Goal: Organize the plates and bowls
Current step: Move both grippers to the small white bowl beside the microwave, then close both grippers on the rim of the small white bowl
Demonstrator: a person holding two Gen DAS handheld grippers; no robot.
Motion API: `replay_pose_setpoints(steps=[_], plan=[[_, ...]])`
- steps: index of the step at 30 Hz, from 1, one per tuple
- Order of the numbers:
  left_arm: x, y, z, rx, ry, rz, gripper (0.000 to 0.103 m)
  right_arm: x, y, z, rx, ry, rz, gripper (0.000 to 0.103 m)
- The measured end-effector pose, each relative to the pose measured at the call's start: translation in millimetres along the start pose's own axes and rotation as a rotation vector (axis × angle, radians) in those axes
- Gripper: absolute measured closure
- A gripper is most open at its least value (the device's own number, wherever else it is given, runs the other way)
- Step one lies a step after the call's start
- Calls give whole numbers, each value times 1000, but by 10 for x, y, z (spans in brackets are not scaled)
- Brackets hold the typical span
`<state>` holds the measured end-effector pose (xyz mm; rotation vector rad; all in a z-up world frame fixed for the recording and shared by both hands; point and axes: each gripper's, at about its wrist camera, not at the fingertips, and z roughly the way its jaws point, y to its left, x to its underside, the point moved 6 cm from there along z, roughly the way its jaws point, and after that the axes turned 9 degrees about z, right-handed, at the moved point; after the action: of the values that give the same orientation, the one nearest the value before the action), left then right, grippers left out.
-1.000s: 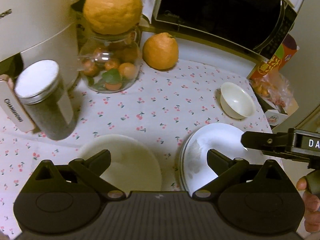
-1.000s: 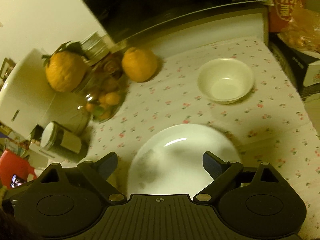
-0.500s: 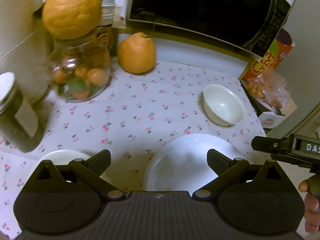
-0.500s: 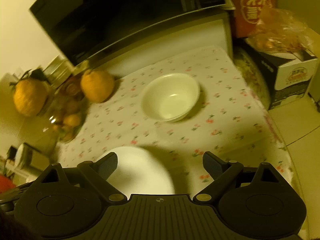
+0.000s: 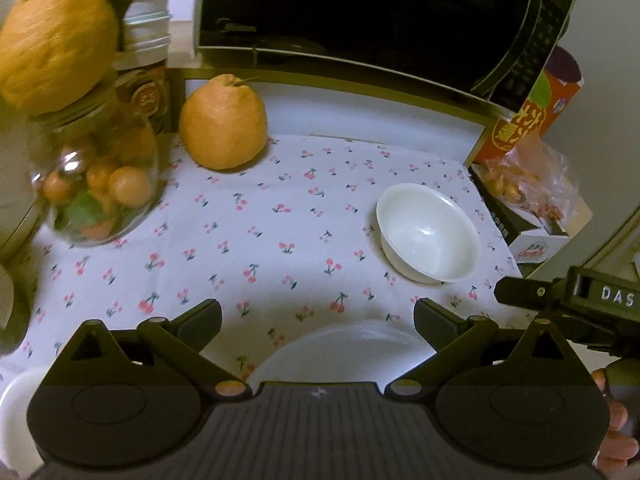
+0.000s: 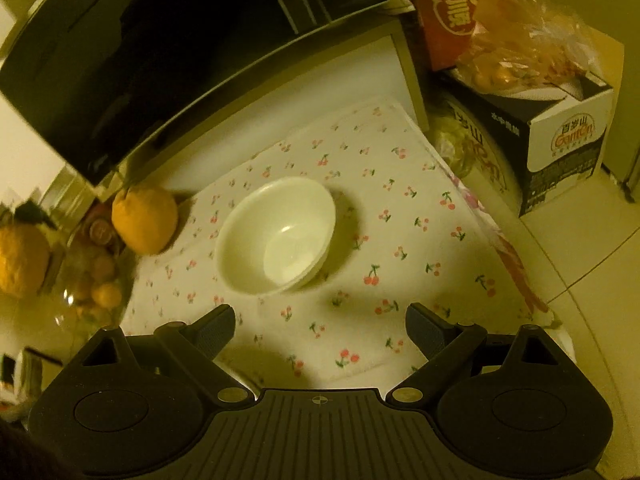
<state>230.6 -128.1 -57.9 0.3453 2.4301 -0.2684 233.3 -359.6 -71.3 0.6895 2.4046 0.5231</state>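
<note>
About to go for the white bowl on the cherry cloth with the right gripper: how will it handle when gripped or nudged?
The white bowl looks glazed and glossy, so probably rigid, breakable and slippery between the fingers. It narrows toward its base, so pressing on the rim may tip it. It sits on the cherry-print cloth, which might bunch if the bowl is pushed rather than lifted.

Support surface: table covered with a white cherry-print cloth point(image 5: 256, 240).

Lying directly on the cloth:
- white bowl point(image 5: 430, 232), upright, ahead of the left gripper's fingers and off to their right; in the right wrist view it sits ahead of the fingers, slightly toward the left one.
- white plate point(image 5: 344, 354), between the left gripper's fingers, close in.
- large orange citrus point(image 5: 223, 122), far ahead, near the left finger's side.
- glass jar point(image 5: 96, 184) of small oranges, far left.
</note>
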Motion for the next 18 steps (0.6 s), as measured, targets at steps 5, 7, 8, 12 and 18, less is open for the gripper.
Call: replay_pose_setpoints(steps=[5,7,8,12,18], plan=[[-138,-32,134,9,6,14,1,-113,-1,77,-22,-25,49,9],[-191,-35,190,19,5,14,1,-154,-17,114,-26,-33,71,9],[-214,-33,220,22,6,14,1,-173,-25,134,-28,-36,84,9],[-310,-41,338,36,4,11,1,-252,-57,198,-41,-48,132,9],[-444,-112,497,89,-15,-4,14,-323,-103,322,-48,-64,182,9]])
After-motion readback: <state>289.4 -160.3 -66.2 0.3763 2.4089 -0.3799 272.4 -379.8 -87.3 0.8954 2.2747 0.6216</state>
